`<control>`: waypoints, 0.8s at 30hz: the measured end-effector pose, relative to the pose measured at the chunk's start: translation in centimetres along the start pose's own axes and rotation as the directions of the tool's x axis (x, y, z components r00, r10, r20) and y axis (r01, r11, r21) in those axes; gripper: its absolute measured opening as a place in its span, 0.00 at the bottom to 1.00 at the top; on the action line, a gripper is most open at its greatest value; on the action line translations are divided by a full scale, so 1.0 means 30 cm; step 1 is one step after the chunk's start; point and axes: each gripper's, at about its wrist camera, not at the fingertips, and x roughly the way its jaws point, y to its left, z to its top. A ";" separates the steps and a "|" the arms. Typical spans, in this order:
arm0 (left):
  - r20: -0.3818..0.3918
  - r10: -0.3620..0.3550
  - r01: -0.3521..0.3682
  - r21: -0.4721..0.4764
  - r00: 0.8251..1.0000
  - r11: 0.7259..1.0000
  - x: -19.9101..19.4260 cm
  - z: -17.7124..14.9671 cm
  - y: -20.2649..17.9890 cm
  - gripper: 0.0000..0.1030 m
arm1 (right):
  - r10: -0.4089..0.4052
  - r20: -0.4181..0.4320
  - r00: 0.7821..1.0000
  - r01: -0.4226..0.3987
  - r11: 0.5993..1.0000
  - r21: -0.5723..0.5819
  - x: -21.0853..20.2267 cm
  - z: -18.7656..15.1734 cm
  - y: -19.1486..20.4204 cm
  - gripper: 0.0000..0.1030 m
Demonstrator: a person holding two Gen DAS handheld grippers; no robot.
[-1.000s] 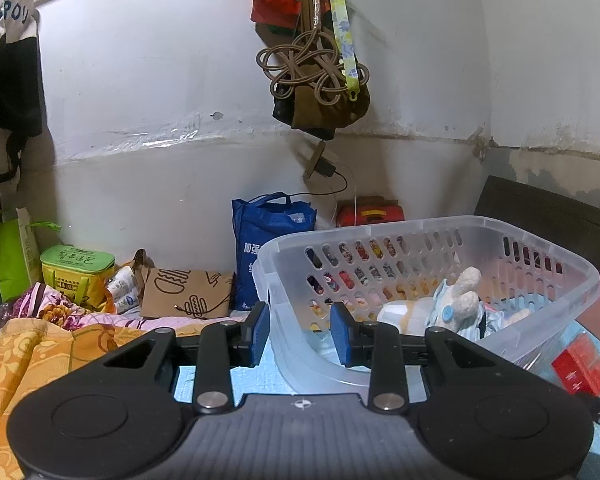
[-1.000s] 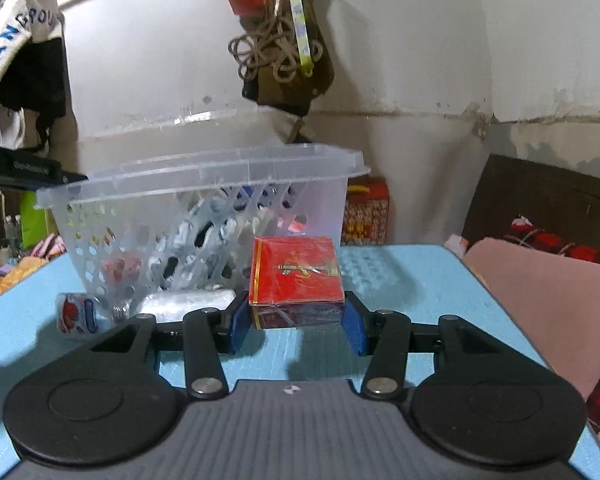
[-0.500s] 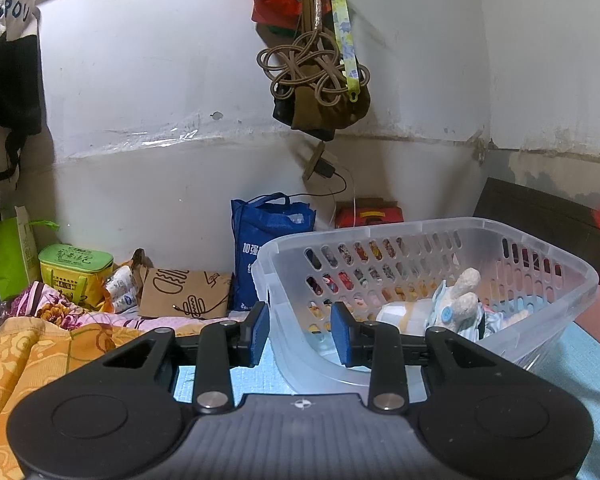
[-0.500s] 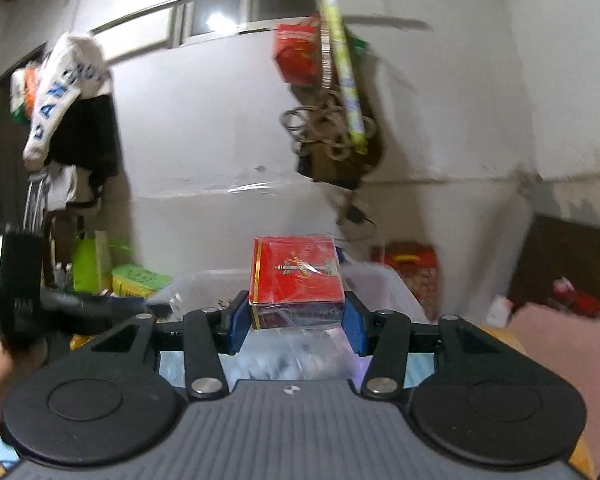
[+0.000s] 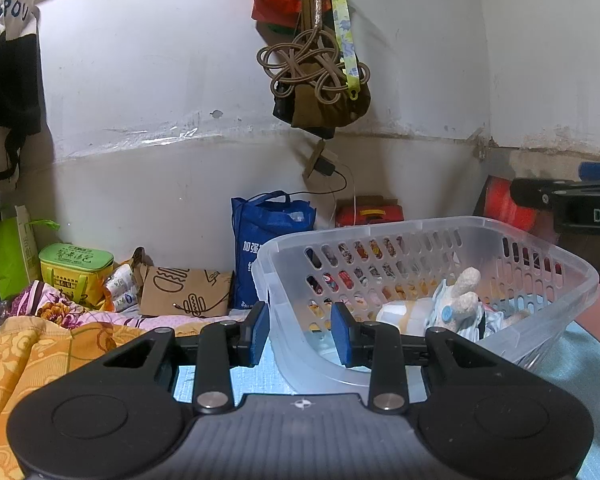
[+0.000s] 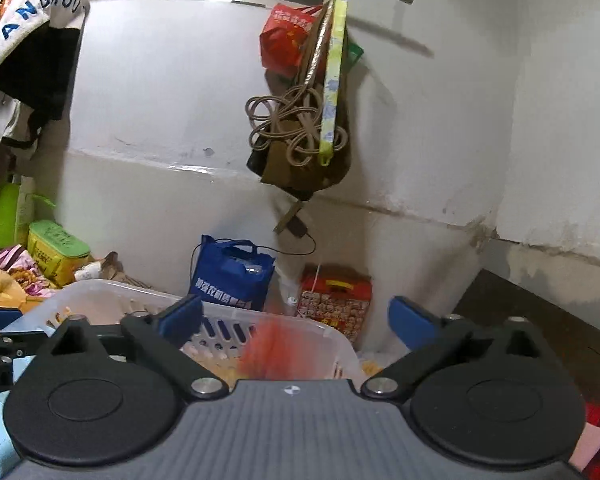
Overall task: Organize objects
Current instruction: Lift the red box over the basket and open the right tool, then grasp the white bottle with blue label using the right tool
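Note:
A clear plastic basket [image 5: 440,232] holds a plush toy [image 5: 462,298] and a white bottle [image 5: 404,312]. My left gripper [image 5: 300,332] is shut on the basket's near left corner, one finger outside and one inside the wall. My right gripper [image 6: 296,320] is open above the basket [image 6: 112,292]. A red box [image 6: 276,352] is a blurred shape falling below the open fingers into the basket. In the left wrist view the red box [image 5: 504,204] and the right gripper [image 5: 572,200] show above the basket's far right rim.
A blue bag [image 5: 268,236], a red carton [image 5: 370,214], a cardboard bag [image 5: 184,292] and a green tin [image 5: 76,264] stand along the white wall. An orange blanket [image 5: 28,360] lies left. Bags and a coiled cord [image 5: 312,68] hang above.
My right gripper has lifted the red box from the blue mat to above the basket and opened, letting it go. My left gripper has kept its hold on the basket corner.

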 end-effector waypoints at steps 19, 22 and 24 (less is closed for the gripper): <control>0.001 -0.001 0.001 -0.002 1.000 1.000 0.015 -0.003 0.006 0.36 | 0.189 -0.212 0.959 -0.147 0.968 0.201 -0.103 -0.311 -0.023 1.00; 0.000 -0.001 0.001 0.000 1.000 1.000 0.010 -0.007 0.008 0.36 | 0.260 -0.270 0.927 -0.201 0.953 0.228 -0.052 -0.340 0.000 1.00; 0.000 -0.001 0.001 -0.002 1.000 1.000 0.009 -0.006 0.008 0.36 | 0.301 -0.291 0.908 -0.232 0.941 0.247 -0.030 -0.354 0.012 1.00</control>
